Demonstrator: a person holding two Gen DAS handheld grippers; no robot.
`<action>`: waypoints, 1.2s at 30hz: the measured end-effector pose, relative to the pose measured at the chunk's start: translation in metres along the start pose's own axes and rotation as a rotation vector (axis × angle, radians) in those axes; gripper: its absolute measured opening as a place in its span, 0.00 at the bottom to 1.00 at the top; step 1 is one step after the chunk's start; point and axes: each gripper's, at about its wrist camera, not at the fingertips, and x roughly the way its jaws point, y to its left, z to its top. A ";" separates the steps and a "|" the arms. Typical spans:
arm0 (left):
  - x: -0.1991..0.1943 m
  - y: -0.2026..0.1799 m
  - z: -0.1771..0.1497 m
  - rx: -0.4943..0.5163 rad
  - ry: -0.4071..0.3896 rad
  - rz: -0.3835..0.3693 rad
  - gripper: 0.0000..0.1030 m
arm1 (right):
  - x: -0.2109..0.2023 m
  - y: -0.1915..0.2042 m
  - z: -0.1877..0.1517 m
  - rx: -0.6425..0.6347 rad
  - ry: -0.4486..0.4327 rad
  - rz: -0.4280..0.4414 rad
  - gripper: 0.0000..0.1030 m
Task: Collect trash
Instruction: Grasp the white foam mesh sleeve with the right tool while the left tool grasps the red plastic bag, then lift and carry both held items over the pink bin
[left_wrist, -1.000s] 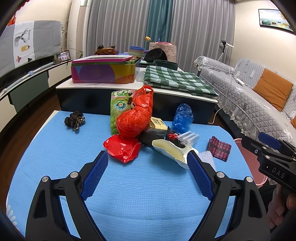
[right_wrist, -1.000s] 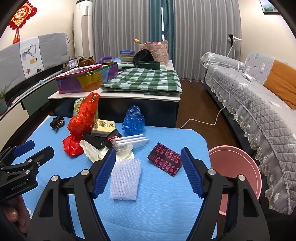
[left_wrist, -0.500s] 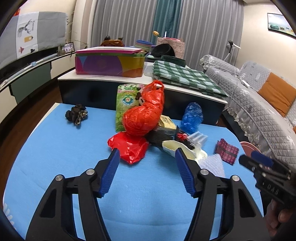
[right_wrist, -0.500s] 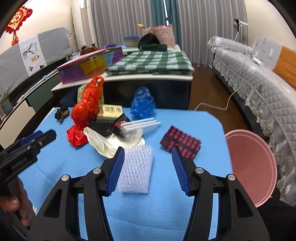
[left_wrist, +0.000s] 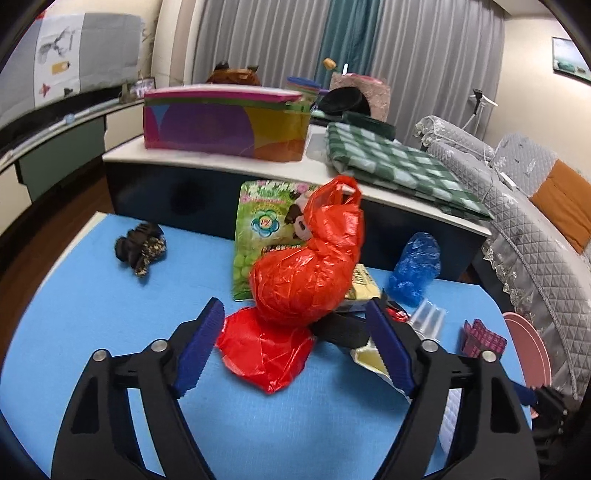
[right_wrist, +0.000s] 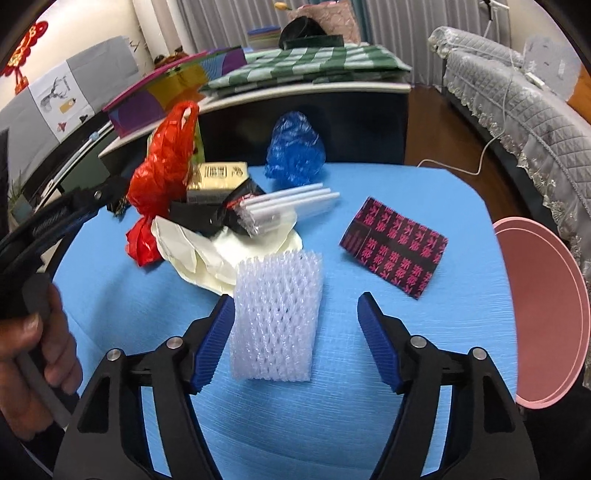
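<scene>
Left wrist view: left gripper (left_wrist: 295, 347) opening, jaws spread either side of a flattened red bag (left_wrist: 266, 350) on the blue table (left_wrist: 92, 314), pads clear of it; knotted orange bag (left_wrist: 306, 273) just behind.

Right wrist view: right gripper (right_wrist: 295, 341) opening, straddling white foam netting (right_wrist: 277, 314), not pinching it; patterned wrapper (right_wrist: 395, 245) nearby, pink bin (right_wrist: 546, 314) at the table's edge.

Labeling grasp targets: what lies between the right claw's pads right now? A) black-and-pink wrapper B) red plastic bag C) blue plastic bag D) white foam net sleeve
D: in the right wrist view the white foam net sleeve lies on the blue table between the pads of the right claw, whose jaws are opening and not gripping it.
</scene>
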 end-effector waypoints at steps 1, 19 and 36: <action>0.007 0.002 0.001 -0.008 0.016 0.009 0.75 | 0.002 0.000 0.000 -0.002 0.007 0.001 0.67; 0.028 0.010 0.007 -0.061 0.009 -0.011 0.76 | 0.013 0.000 -0.008 -0.062 0.081 0.013 0.16; 0.031 -0.006 0.009 0.053 0.011 0.015 0.45 | -0.034 0.000 0.008 -0.098 -0.085 -0.012 0.15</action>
